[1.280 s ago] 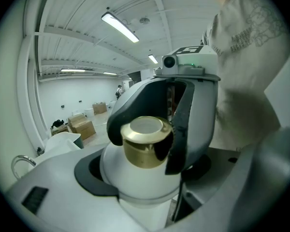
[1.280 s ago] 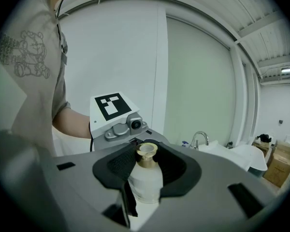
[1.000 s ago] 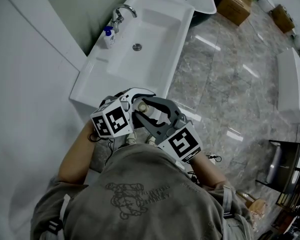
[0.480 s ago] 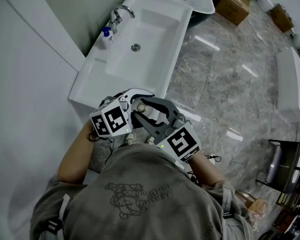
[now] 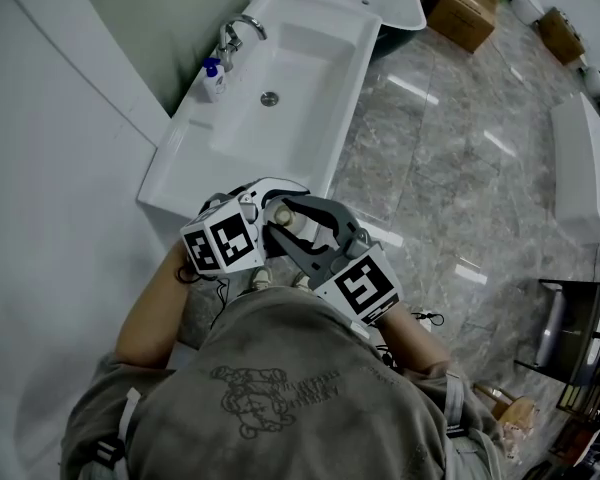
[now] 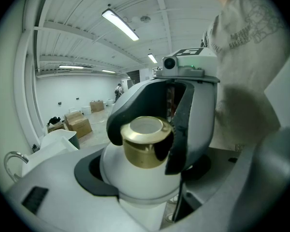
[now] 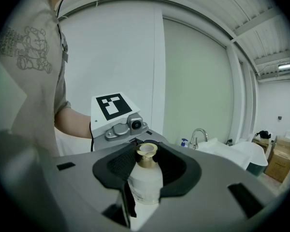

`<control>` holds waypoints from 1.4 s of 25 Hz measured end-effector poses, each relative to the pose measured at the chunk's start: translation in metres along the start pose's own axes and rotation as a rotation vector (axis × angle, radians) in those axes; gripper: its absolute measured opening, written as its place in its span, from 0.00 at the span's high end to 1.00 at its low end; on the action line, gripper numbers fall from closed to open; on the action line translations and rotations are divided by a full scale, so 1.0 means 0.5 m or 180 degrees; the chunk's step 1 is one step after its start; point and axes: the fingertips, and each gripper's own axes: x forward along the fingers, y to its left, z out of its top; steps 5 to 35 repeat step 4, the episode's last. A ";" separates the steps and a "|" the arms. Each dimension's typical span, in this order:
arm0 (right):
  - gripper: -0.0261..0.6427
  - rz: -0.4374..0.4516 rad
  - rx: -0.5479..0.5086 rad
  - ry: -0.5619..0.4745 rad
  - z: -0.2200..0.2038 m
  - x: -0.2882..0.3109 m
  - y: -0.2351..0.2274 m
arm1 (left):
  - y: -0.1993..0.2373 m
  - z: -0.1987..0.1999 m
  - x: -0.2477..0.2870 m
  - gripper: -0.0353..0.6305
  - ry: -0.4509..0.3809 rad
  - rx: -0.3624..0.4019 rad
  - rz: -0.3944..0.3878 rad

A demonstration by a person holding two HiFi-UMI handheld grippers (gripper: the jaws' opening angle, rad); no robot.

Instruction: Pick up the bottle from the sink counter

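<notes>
1. The bottle (image 7: 145, 178), white with a gold cap, stands upright between the two grippers. It is clear of the sink and held just in front of the person's chest.
2. The right gripper (image 7: 146, 153) is clamped on it, with its dark pads pressed to either side of the upper body just below the cap.
3. The left gripper (image 6: 145, 172) faces it from the opposite side. It is closed on the lower body, its pads against the white sides.
4. In the head view the sink (image 5: 180, 168) lies just beyond the grippers, with its near corner beside them.
5. A faucet (image 5: 238, 30) and a blue-topped dispenser (image 5: 213, 76) stand at the sink's far left edge, well apart from the bottle.
6. A marbled floor (image 5: 460, 158) spreads to the right, with boxes (image 5: 468, 8) at its far end.
</notes>
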 end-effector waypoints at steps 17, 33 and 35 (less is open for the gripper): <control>0.75 -0.0004 0.0006 -0.0003 -0.006 0.007 -0.001 | 0.004 -0.011 0.000 0.42 0.0033 0.0004 0.0020; 0.75 -0.0004 0.0006 -0.0003 -0.006 0.007 -0.001 | 0.004 -0.011 0.000 0.42 0.0033 0.0004 0.0020; 0.75 -0.0004 0.0006 -0.0003 -0.006 0.007 -0.001 | 0.004 -0.011 0.000 0.42 0.0033 0.0004 0.0020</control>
